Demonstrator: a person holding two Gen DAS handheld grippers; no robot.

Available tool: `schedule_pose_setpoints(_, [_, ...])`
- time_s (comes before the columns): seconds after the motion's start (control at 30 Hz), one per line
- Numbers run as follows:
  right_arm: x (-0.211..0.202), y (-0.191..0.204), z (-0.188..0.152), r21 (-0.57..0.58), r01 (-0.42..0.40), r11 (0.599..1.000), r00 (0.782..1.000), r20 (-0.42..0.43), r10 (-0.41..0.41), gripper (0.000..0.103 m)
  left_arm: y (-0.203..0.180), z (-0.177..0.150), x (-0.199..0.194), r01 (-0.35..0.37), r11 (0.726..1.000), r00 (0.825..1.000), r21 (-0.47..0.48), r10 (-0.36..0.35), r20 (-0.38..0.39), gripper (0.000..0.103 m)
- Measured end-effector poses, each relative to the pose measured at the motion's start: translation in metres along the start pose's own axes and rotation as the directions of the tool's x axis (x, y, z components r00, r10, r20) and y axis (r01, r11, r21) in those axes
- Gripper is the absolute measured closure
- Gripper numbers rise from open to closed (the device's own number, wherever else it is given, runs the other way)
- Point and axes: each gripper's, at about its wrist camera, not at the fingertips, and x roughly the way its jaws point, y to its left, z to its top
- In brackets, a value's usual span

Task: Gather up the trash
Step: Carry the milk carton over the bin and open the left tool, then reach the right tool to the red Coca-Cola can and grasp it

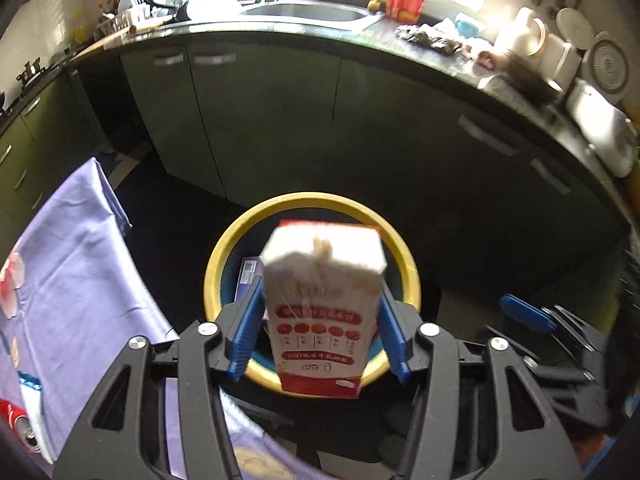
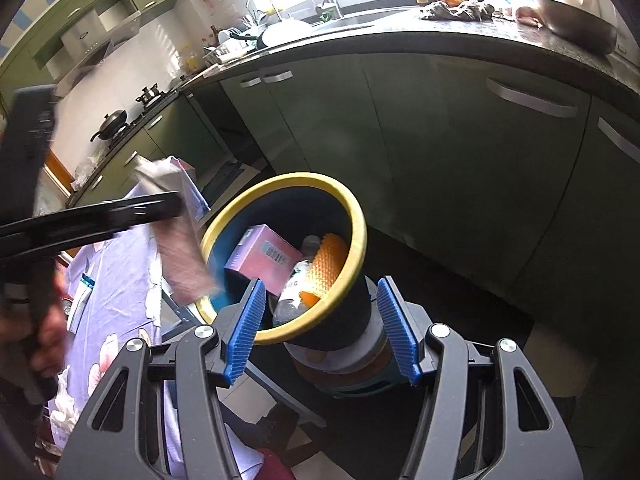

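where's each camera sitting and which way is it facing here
Left wrist: sits on the left gripper, angled down over the yellow-rimmed dark bin; its blue-padded fingers flank a red-and-white milk carton.
Right wrist: sits on the right gripper, angled down at the bin's side; nothing is between its fingers. A blurred hand shows at the left.
Shared: bin, pink box, purple floral cloth, green kitchen cabinets.

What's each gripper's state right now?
Left gripper: open, milk carton loose between pads, above trash bin.
Right gripper: open, empty.
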Motion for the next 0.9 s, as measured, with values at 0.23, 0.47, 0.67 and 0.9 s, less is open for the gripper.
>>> schedule_pose_setpoints(0.23, [0.001, 0.0, -0.001, 0.001, 0.0, 1.0, 1.0, -0.003, 0.0, 0.045, 0.011, -0.001, -0.015, 0.006, 1.0, 1.0, -0.006, -0.005, 0.029, 0.034])
schedule_pose_setpoints(0.47, [0.002, 0.022, -0.004, -0.032, -0.017, 0.999, 1.0, -0.015, 0.017, 0.045, 0.058, -0.039, -0.121, 0.041, 0.997, 0.986, -0.067, -0.03, 0.167, 0.029])
schedule_pose_setpoints(0.67, [0.006, 0.084, -0.007, -0.159, -0.061, 0.985, 0.997, -0.052, 0.054, 0.044, 0.134, -0.107, -0.211, 0.002, 0.979, 0.955, -0.203, 0.059, 0.292, 0.024])
schedule_pose_setpoints(0.9, [0.025, 0.203, -0.015, -0.357, -0.179, 0.917, 0.98, -0.148, 0.133, 0.041, 0.222, -0.196, -0.274, -0.109, 0.922, 0.922, -0.371, 0.233, 0.31, 0.023])
